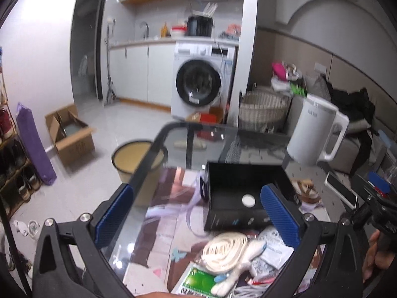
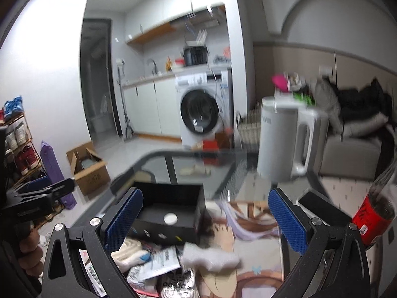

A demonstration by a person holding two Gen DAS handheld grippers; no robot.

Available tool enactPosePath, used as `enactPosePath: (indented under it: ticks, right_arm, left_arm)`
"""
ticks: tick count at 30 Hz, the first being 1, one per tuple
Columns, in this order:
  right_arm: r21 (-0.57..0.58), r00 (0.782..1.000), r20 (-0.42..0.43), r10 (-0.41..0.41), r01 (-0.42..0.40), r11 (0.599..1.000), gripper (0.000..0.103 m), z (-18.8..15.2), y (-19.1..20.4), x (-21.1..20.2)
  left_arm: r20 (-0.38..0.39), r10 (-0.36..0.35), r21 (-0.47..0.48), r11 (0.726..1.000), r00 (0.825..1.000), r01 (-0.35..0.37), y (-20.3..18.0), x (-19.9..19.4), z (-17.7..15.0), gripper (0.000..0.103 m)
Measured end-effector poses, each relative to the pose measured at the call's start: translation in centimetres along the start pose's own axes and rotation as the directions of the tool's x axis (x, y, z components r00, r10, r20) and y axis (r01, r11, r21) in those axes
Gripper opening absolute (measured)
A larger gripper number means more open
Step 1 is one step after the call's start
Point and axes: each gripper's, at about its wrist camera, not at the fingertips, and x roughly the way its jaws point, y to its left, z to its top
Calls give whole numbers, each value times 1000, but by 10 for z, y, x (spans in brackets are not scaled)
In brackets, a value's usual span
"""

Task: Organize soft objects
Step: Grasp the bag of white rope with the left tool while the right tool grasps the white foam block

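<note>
My left tongs (image 1: 198,213): spread wide, gripping nothing, held above the glass table (image 1: 173,149).
My right tongs (image 2: 206,218): also spread wide and empty; a hand (image 2: 28,250) grips the other tool's handle at the left edge of this view.
Soft pile, nearest: a cream coiled strap (image 1: 224,248) and a white plush toy (image 1: 238,268) lie among paper packets (image 1: 275,248) at the near table edge, just in front of the box.
White sock (image 2: 211,255): lies on the printed mat (image 2: 248,243), right of the packets.
Black box (image 1: 238,193): open-topped, on the table beyond the pile, with a small white disc (image 1: 248,200) on its floor.
White kettle (image 1: 317,131): stands beyond the box to the right.
Red-labelled bottle (image 2: 374,213): far right, blurred.
Farthest: washing machine (image 1: 201,84), wicker basket (image 1: 263,109), cardboard box (image 1: 69,134) on the floor.
</note>
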Motion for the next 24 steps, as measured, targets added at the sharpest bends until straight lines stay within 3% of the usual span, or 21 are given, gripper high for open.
enactPosePath:
  ticks: [4, 6, 12, 15, 20, 24]
  right_arm:
    - [16, 990, -140, 1, 2, 1000, 103, -3, -16, 32]
    - [-9, 966, -258, 14, -16, 1000, 103, -9, -18, 56]
    - [-42, 912, -409, 32, -54, 998, 100, -29, -19, 90]
    - [-105, 896, -445, 13, -67, 992, 99, -37, -16, 100]
    - [-179, 880, -474, -34, -58, 982, 99, -49, -17, 110]
    - [-185, 868, -495, -36, -65, 981, 99, -52, -19, 114]
  left_arm:
    - [-100, 32, 23, 999, 994, -30, -1, 19, -5, 103]
    - [-163, 59, 51, 997, 985, -51, -1, 32, -9, 103]
    - [-324, 87, 110, 992, 942, -54, 1, 58, -27, 103]
    - [-416, 49, 131, 991, 908, 7, 3, 71, -41, 103]
    - [-505, 30, 181, 981, 863, 71, 6, 85, -64, 98]
    - [-521, 49, 219, 973, 852, 78, 11, 83, -75, 97]
